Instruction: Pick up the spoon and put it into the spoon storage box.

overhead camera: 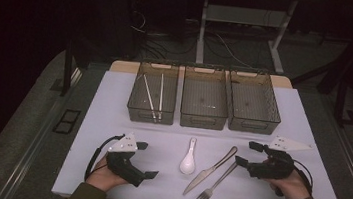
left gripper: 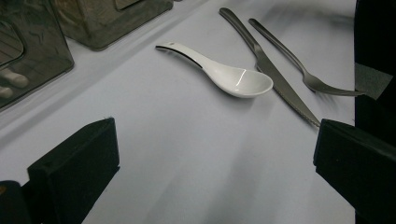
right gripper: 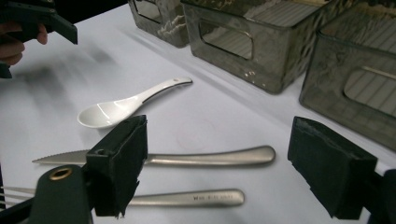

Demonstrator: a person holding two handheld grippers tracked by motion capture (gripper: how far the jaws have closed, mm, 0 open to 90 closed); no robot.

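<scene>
Reaching in from the right edge of the table, the right gripper (overhead camera: 248, 154) sits low over the white cloth (overhead camera: 111, 122), held in a hand whose wrist lies flat and whose jaws point leftward toward the cutlery. Its jaws stand wide apart with nothing gripped; in the right gripper view the knife (right gripper: 177, 157) handle end lies in the gap between them, nearer the left jaw, and the fork (right gripper: 187, 198) handle lies just below, partly under that same jaw. No pad touches either piece. The white spoon (right gripper: 126, 103) lies beyond the left jaw, well apart from the knife.

Left gripper (overhead camera: 149, 160) rests near the front left of the cloth, hand cupped under it, jaws aimed right. Jaws also wide open, empty; in the left gripper view bare cloth lies between them, spoon (left gripper: 219, 70) ahead, knife (left gripper: 275, 79) and fork (left gripper: 299, 65) toward the right jaw.

Three bins (overhead camera: 203, 113) stand in a row beyond the cutlery.
</scene>
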